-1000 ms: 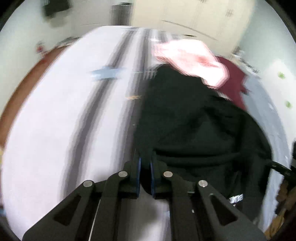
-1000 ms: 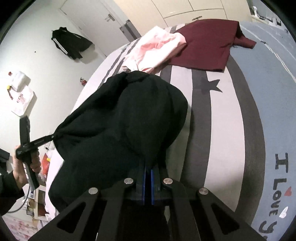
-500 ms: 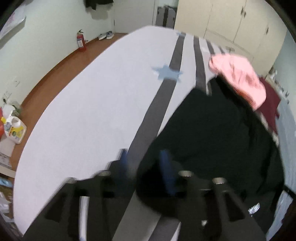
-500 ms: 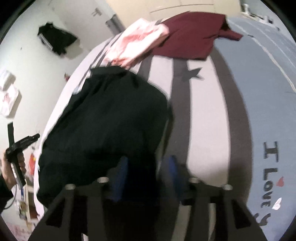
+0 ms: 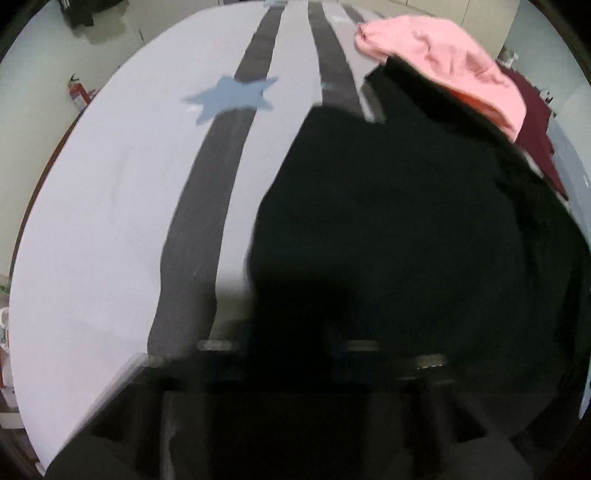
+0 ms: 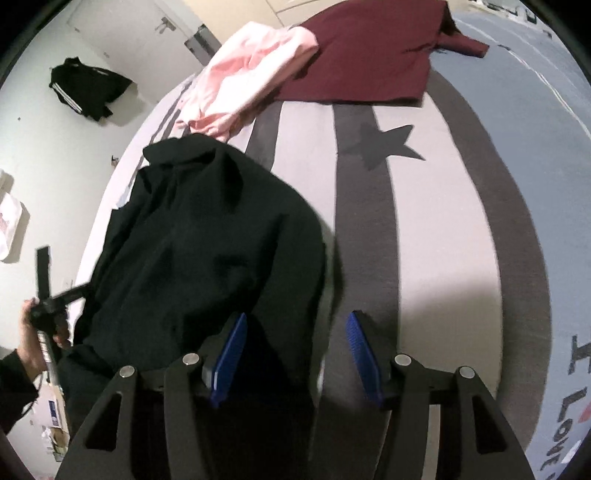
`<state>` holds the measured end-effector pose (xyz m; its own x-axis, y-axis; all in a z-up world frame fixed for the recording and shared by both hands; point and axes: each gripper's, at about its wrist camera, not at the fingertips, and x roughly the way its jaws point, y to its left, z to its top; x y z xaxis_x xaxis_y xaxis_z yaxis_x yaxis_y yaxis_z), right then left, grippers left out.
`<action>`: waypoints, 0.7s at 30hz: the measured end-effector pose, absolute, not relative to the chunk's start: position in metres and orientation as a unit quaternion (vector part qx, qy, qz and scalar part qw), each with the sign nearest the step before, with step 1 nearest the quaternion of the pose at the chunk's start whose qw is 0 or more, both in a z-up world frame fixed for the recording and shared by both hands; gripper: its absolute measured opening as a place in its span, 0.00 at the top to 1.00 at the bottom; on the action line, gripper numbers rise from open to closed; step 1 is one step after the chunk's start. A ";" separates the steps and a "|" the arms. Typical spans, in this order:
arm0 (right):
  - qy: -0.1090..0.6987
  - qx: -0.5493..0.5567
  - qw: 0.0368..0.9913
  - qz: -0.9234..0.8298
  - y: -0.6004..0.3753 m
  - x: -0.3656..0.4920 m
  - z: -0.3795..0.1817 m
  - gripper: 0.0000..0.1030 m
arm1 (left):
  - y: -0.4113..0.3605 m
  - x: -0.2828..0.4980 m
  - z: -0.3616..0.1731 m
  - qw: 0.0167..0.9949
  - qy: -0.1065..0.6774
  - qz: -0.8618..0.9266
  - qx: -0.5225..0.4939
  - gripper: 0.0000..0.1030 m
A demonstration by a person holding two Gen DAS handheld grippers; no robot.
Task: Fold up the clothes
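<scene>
Striped bedding in pale grey with dark grey bands fills both views, a dark star printed on it in the right wrist view and a light blue star in the left wrist view. Dark lettering runs along the bedding's right edge.

On the left half of the bed lies a black garment, spread loosely with soft folds and its collar end toward the far side. At its far end a pink garment sits crumpled, just beside the black cloth, and a maroon garment lies flat to the right of the pink one, partly under it.

In the near foreground the right gripper has its jaws spread wide apart, blue pads showing. The near edge of the black garment lies between and under them, and neither pad pinches the cloth.

At the far left of that view the left gripper is held in the person's left hand, its tip at the left edge of the black garment. In the left wrist view the left gripper is blurred and dark against the cloth, so I cannot tell how its jaws stand.

On the far wall, left of a white door, hangs a black jacket with white stripes.
</scene>
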<state>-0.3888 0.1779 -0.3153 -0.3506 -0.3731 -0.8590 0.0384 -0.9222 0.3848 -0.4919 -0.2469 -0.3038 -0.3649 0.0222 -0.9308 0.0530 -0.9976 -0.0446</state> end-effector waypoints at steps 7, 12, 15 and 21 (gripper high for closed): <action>-0.151 0.548 0.136 -0.811 0.170 -0.374 -0.306 0.49 | -0.352 -0.408 -0.234 0.117 0.098 -0.844 0.514 0.95; -0.147 0.552 0.140 -0.809 0.171 -0.358 -0.303 0.49 | -0.423 -0.322 -0.239 0.219 0.122 -0.800 0.545 0.95; -0.143 0.567 0.140 -0.799 0.172 -0.348 -0.313 0.49 | -0.429 -0.297 -0.260 0.249 0.115 -0.771 0.574 0.92; -0.125 0.578 0.140 -0.794 0.166 -0.342 -0.323 0.49 | -0.386 -0.306 -0.237 0.271 0.107 -0.802 0.521 0.81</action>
